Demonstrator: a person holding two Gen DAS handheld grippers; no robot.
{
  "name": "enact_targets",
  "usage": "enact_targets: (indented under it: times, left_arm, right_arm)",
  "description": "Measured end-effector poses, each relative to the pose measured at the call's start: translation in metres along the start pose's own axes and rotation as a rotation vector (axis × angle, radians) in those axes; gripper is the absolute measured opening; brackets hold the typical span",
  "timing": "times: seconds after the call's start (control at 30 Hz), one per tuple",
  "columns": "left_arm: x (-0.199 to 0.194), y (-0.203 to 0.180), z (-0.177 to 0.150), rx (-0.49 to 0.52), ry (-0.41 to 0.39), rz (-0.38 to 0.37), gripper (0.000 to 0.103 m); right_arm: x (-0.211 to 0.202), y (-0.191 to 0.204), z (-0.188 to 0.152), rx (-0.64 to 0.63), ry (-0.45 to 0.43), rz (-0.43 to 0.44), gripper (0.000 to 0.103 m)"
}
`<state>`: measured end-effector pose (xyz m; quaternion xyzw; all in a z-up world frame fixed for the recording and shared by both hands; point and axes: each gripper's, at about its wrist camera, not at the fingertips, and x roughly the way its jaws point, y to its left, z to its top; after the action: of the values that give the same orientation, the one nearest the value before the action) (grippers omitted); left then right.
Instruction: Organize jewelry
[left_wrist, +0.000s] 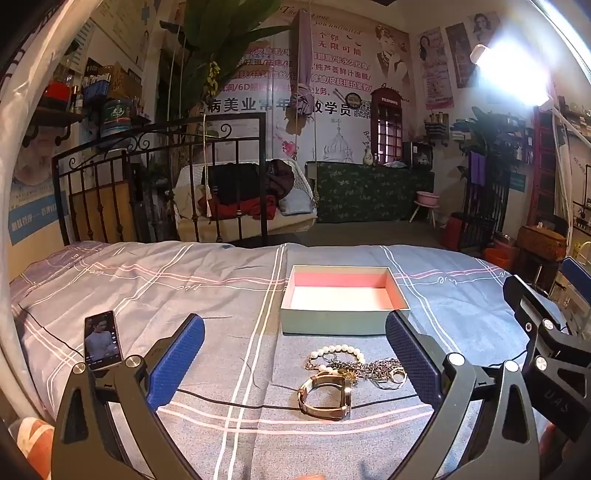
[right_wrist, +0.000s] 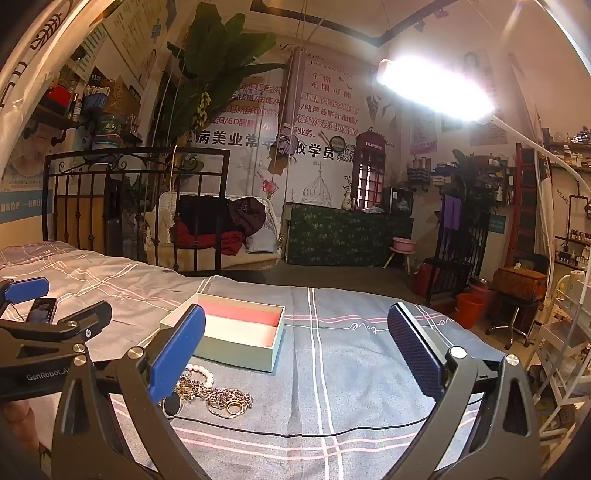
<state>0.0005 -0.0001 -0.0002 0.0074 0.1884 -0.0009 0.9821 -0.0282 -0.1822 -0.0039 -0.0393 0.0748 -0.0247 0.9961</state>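
Observation:
A pile of jewelry lies on the bed: a pearl bracelet (left_wrist: 338, 350), a tangle of chains and rings (left_wrist: 384, 371) and a gold watch (left_wrist: 327, 395). Beyond it stands an open pale-green box (left_wrist: 343, 299) with a pink and white inside, nothing in it. My left gripper (left_wrist: 295, 354) is open, its blue pads wide on either side of the pile and above it. My right gripper (right_wrist: 295, 350) is open too, to the right of the chains (right_wrist: 229, 400) and pearls (right_wrist: 201, 371). The box (right_wrist: 240, 332) sits behind its left finger.
A phone (left_wrist: 101, 339) with a lit screen lies on the checked bedsheet (left_wrist: 184, 280) at the left. A black cable (left_wrist: 236, 404) runs across the sheet in front of the watch. An iron bed rail (left_wrist: 159, 155) stands behind; a bright lamp (right_wrist: 436, 88) hangs at the right.

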Motion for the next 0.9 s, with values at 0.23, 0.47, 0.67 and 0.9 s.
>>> enact_targets:
  times: [0.23,0.47,0.67,0.9]
  left_arm:
    - [-0.0004,0.0002,-0.0001,-0.001,-0.004,0.002,0.097]
    - [-0.0013,0.0002,-0.0007,0.002,-0.002,0.006,0.097]
    - [0.0048,-0.0053,-0.0017,0.003,-0.001,0.005,0.097]
    - [0.0036,-0.0027,0.002,0.004,-0.001,0.003,0.097]
  right_arm:
    - [-0.0001,0.0006,-0.0002,-0.005,0.0,-0.002,0.097]
    - [0.0003,0.0007,-0.0002,-0.003,0.005,0.0,0.097]
    - [0.0012,-0.0026,-0.0011,0.001,0.006,0.001,0.097]
    - [-0.0013,-0.0016,-0.0024,-0.002,0.007,0.001,0.097]
